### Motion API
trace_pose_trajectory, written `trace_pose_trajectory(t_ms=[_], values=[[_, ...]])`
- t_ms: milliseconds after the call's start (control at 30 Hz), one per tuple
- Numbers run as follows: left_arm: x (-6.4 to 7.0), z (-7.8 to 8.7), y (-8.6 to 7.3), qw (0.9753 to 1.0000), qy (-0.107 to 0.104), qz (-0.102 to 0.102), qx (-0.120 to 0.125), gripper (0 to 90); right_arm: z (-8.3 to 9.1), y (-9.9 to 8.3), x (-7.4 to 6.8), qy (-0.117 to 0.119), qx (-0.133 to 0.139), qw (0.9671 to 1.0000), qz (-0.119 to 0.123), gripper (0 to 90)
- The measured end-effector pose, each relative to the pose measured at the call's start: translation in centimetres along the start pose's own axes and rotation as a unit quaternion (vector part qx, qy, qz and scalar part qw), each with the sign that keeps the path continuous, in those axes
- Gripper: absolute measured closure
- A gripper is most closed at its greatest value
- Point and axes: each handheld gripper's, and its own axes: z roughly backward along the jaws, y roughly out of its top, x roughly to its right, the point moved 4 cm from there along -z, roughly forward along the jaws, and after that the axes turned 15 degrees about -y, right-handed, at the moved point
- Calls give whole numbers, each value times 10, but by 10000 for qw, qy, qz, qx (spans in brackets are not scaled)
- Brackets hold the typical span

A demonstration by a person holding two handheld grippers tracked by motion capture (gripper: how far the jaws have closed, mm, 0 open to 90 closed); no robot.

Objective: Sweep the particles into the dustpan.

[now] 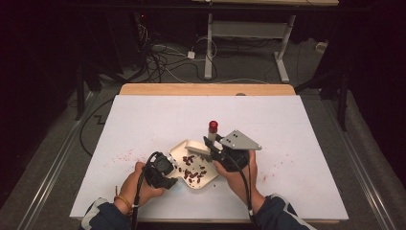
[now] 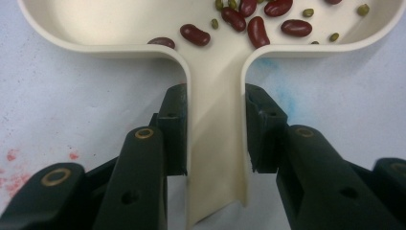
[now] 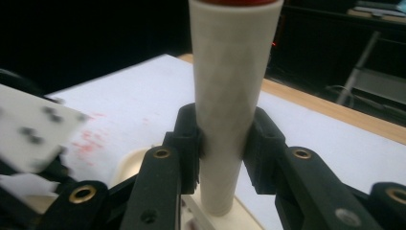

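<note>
The left tongs (image 2: 215, 139) are clamping the handle of a cream scoop tray (image 2: 213, 96), its jaws pressing both sides of the narrow stem, and the tray is lying flat on the white tabletop (image 1: 143, 120) just in front of the person. Red beans (image 2: 257, 31) and a few small green ones (image 2: 334, 36) are sitting loose in the tray's bowl. The right tongs (image 3: 222, 148) are gripping a pale tube (image 3: 232, 96) with a red cap, holding it upright with its lower end at or just above the tray's far rim; whether it is touching is hard to tell. In the high view the tube (image 1: 212, 128) is standing just beyond the tray (image 1: 179, 149), between the two hands. The step in hand looks like readying a transfer of beans between tray and tube. Next, the left hand probably needs to steady or lift the tray by its handle while the right brings the tube's mouth to it, keeping the beans from spilling onto the tabletop.
</note>
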Motion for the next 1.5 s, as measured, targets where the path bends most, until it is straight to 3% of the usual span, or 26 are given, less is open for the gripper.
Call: trace_pose_trajectory(t_ms=[133,300,433,533,667,700,767,900,1100,1200,1267,1333,1500], values=[[-1,1,1,10000,-1,-27,-22,640,1,3,-14,157,74,9998,81,705],[-4,1,1,10000,-52,-29,26,639,1,8,-5,171,253,9995,-22,704],[-8,3,-1,9999,-66,-111,47,639,8,14,15,113,414,9990,-81,704],[-13,8,-4,9998,-52,-133,114,639,16,18,35,208,524,9983,-177,704],[-18,15,-13,9998,10,-196,70,639,32,18,58,501,559,9972,16,703],[-20,17,-16,9998,15,-192,65,639,43,16,69,674,528,9963,88,703],[-22,20,-21,9998,21,-174,67,640,46,16,72,772,479,9958,101,703],[-23,22,-34,9998,59,-157,77,639,69,9,82,1287,334,9904,367,703],[-25,22,-47,9998,48,-119,143,639,88,-11,76,1941,-72,9792,592,704],[-25,22,-48,9998,60,-119,177,639,87,-25,72,2208,-312,9725,677,703],[-24,21,-47,9997,78,-125,172,639,83,-27,72,2259,-234,9716,657,704],[-24,22,-48,9997,74,-126,177,639,78,-25,72,2241,-212,9717,711,703],[-24,22,-47,9998,82,-130,128,639,48,-18,70,2025,-158,9766,708,703]])
